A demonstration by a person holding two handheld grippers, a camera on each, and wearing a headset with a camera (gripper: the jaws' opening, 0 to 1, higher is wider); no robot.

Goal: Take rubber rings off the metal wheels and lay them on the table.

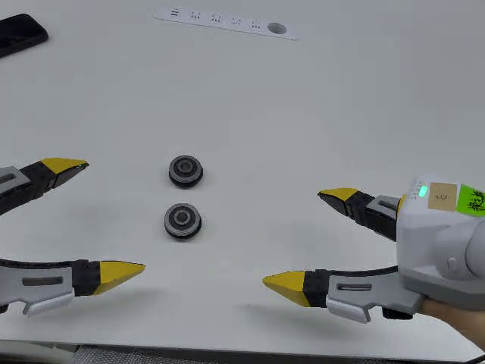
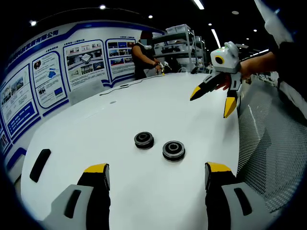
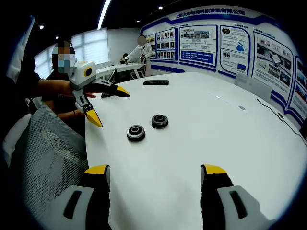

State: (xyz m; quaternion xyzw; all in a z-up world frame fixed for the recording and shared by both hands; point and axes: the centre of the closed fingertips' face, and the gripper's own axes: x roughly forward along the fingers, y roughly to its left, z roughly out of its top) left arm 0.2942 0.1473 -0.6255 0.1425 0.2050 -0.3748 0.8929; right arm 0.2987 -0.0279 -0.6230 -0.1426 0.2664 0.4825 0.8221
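the far wheel (image 1: 186, 171) and near wheel (image 1: 183, 221) lie just beside each other on the table (image 1: 318, 106), between the left gripper (image 1: 112, 215) and right gripper (image 1: 294, 238), both spread wide and holding nothing.

table (image 1: 318, 114): two wheels are set toward the near edge | far wheel (image 1: 186, 171) is placed just behind near wheel (image 1: 183, 221), apart | left gripper (image 1: 114, 215) is held left of both | right gripper (image 1: 292, 238) is held right | phone (image 1: 19, 34) is laid at far-left corner | strip (image 1: 223, 21) is laid along far edge
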